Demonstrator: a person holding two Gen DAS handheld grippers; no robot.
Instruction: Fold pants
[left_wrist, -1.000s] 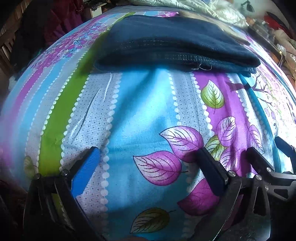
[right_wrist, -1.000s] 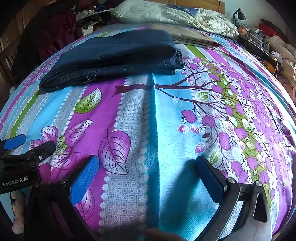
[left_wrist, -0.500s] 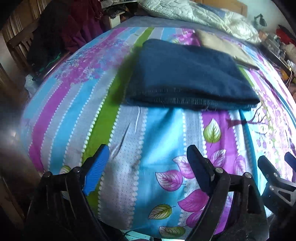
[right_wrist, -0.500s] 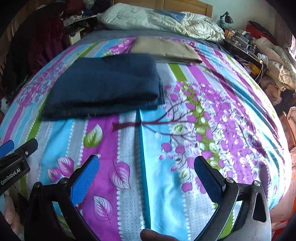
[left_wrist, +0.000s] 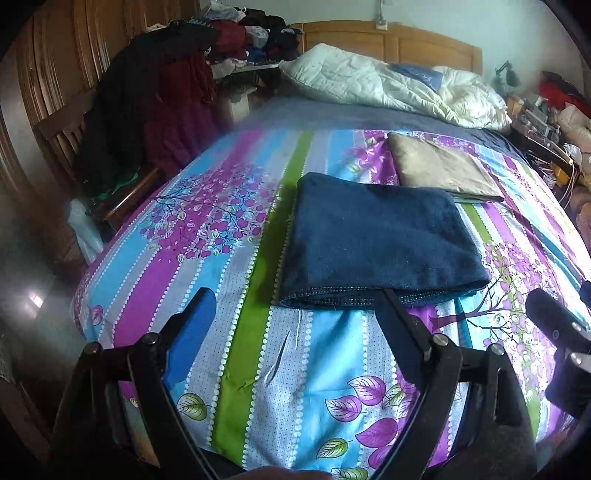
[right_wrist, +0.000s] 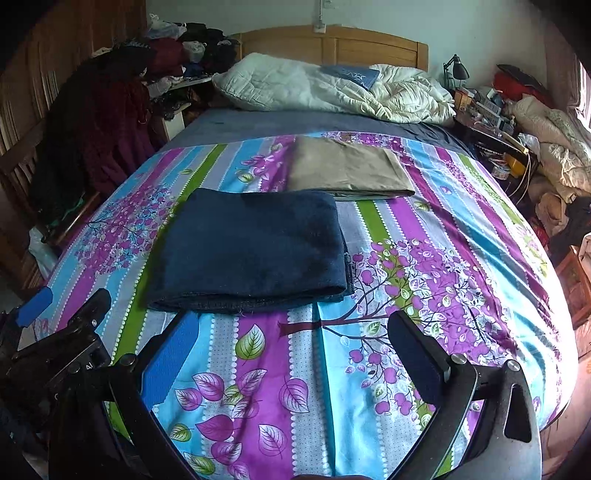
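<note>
The dark blue pants (left_wrist: 380, 236) lie folded into a flat rectangle on the bed (left_wrist: 310, 354), long axis running from 9 to 3 o'clock across my view, stitched edge toward me. From my left claw (left_wrist: 291, 325) they sit at 12 o'clock, the right finger's tip overlapping that near edge in the view. From my right claw (right_wrist: 291, 347) they lie toward 11 o'clock. Both claws are spread wide and empty, above the sheet. A folded tan garment (right_wrist: 347, 170) lies just beyond the pants at about 1 o'clock. I judge the fold finished; my left claw is the nearer if the near edge needs straightening.
</note>
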